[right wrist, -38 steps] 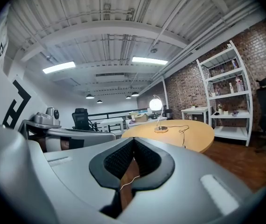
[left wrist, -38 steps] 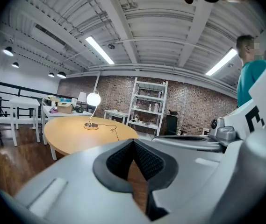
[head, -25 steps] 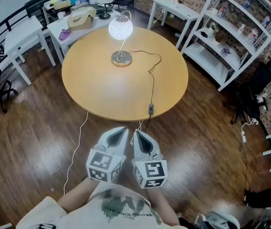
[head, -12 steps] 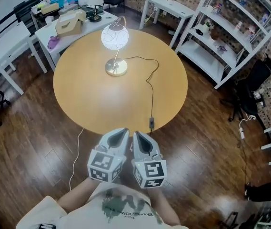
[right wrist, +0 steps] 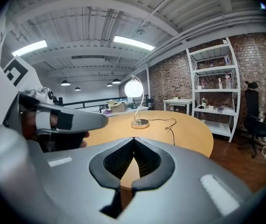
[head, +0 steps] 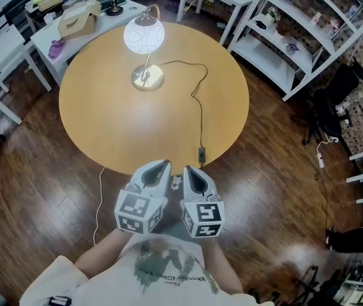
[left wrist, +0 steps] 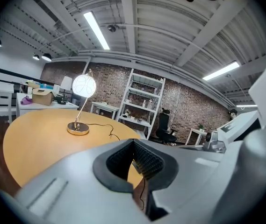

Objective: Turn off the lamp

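Observation:
The lamp (head: 144, 36) stands lit on the far side of a round wooden table (head: 117, 126), a glowing white globe over a brass base (head: 147, 77). Its black cord runs to an inline switch (head: 201, 152) at the table's near edge. My left gripper (head: 158, 167) and right gripper (head: 188, 171) are side by side just short of that edge, both shut and holding nothing. The switch lies just beyond the right gripper's tip. The left gripper view shows the lamp (left wrist: 84, 85) far beyond the gripper (left wrist: 133, 142). The right gripper view shows the lamp (right wrist: 133, 87) past the gripper (right wrist: 133, 139).
A white shelving unit (head: 309, 37) stands to the right of the table, with a black chair (head: 334, 101) beside it. White tables (head: 47, 37) with a box (head: 78, 18) stand at the back left. A thin white cable (head: 98, 203) trails over the wooden floor.
The view has closed in on the table. The lamp and table have shifted left in the picture, and the switch now lies nearer my grippers. Both grippers stay shut.

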{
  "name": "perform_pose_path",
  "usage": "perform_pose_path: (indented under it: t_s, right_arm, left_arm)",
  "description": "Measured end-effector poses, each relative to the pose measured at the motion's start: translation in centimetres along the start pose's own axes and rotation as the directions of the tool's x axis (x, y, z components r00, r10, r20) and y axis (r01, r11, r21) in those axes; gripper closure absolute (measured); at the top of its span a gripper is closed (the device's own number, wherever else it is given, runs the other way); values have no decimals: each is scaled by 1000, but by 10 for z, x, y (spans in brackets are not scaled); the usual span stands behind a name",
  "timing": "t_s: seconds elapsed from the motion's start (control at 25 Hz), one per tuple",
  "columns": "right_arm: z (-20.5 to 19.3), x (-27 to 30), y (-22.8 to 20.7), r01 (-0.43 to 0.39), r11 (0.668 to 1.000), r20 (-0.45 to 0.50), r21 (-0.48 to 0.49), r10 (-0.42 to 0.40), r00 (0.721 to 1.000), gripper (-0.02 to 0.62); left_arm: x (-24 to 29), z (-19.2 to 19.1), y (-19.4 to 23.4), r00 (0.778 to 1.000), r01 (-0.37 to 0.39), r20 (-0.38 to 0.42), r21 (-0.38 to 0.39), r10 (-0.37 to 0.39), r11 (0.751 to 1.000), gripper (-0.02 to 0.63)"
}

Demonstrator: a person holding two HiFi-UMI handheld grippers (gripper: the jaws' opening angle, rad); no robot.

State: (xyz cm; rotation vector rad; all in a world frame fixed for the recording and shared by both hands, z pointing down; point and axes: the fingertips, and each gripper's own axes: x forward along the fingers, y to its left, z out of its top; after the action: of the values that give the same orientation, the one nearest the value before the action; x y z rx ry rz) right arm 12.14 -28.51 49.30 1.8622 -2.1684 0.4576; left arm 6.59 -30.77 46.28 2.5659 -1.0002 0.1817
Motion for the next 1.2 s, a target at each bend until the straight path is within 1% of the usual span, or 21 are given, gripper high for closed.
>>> perform_pose_path:
  t_s: [0.12, 0.28, 0.44, 0.6, 0.88, 1.2]
  right_arm:
    - [-14, 8, -19, 33, 999, -19, 2, -33, 999, 595]
    - [-27, 20, -38, 50, 999, -38, -5, -50, 998, 595]
    - [-42, 36, -58, 61, 998, -69, -7, -61, 996, 595]
    - [-54, 53, -75, 59, 998, -100, 4, -58, 993, 595]
    - [-72, 76, -107, 62, 998, -161, -25, -65, 985, 595]
    - [-94, 94, -124, 47, 999, -226, -18, -50, 973, 595]
  left_arm:
    - [8, -9, 1, 1000, 5, -20, -6, -5, 1000, 609]
    - [17, -18, 2, 999, 0, -48, -13, -1, 1000, 609]
    - [30, -13, 1, 999, -7, -37, -8, 6, 1000, 609]
    - [45, -14, 2, 999, -18, -47, -11, 17, 1000, 609]
    - [71, -15, 1, 997, -41, -68, -12, 40, 999, 609]
    - [87, -12, 8, 994, -86, -74, -11, 85, 996, 609]
